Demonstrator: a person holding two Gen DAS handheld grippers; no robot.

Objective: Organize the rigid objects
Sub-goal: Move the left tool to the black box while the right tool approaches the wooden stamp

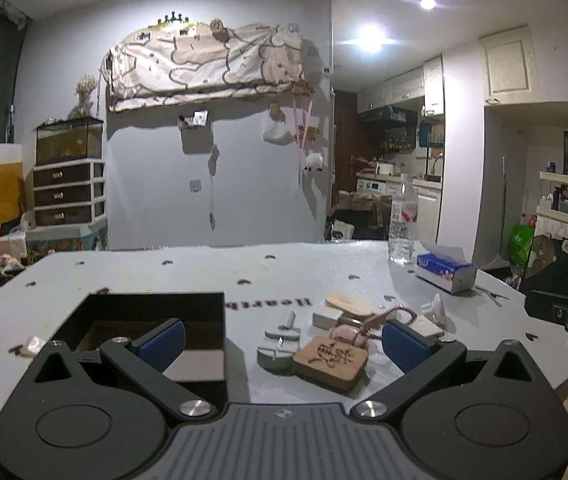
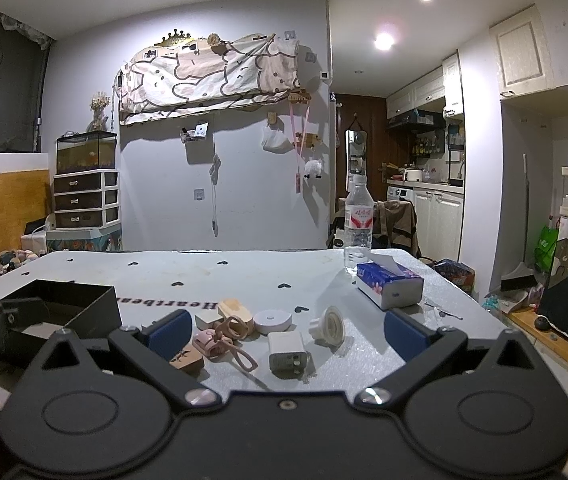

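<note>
Ribbed blue pads line both grippers; the left gripper (image 1: 284,340) and right gripper (image 2: 288,330) hover with jaws spread wide, holding nothing. Below them lies a speckled grey table (image 2: 244,276) printed with small dark hearts. At its near left sits a square black box (image 1: 156,320) with thin, matte walls. Right of it the rigid objects cluster: a carved wooden tag (image 1: 330,360), a flat grey block (image 1: 278,350), a glossy white charger (image 2: 286,350), a round white puck (image 2: 273,320), a ribbed white suction cup (image 2: 330,325) and a pink looped strap (image 2: 240,354). Farther right stand a tissue pack (image 2: 390,286) and a clear plastic bottle (image 2: 358,224).
</note>
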